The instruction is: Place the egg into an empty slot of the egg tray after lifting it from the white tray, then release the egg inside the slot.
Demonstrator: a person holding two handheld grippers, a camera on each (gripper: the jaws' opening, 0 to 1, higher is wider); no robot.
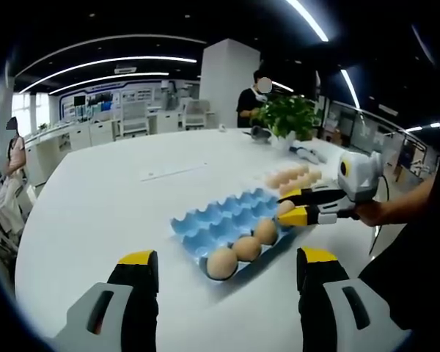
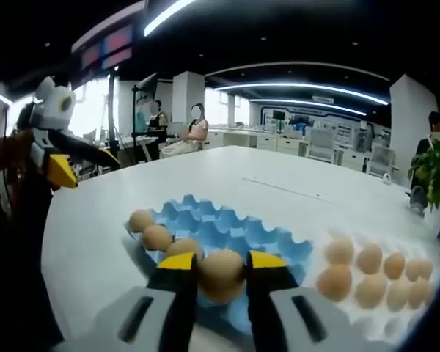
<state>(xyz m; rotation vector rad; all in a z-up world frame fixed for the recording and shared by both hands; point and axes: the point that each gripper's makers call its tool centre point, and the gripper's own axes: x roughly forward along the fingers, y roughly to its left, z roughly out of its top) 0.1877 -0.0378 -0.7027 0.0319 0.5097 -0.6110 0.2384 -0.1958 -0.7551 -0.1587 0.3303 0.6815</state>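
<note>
A blue egg tray (image 1: 224, 216) lies on the white table, with three eggs (image 1: 246, 248) in its near row. Beyond it, several eggs (image 1: 293, 176) rest on the white tray (image 2: 354, 273). My left gripper (image 1: 227, 258) stands open above the table, short of the blue tray, with nothing between its fingers. My right gripper (image 2: 221, 268) is shut on an egg (image 2: 221, 277) and hovers over the blue tray (image 2: 235, 227) beside its three eggs (image 2: 156, 237). From the left gripper view, the right gripper (image 1: 297, 205) reaches in from the right with the egg (image 1: 284, 207). The left gripper (image 2: 73, 165) shows at upper left.
A potted plant (image 1: 287, 116) and small objects (image 1: 308, 152) stand at the table's far side, with a person (image 1: 251, 99) behind them. The wide white table (image 1: 117, 191) stretches to the left. People sit at desks (image 2: 194, 128) in the background.
</note>
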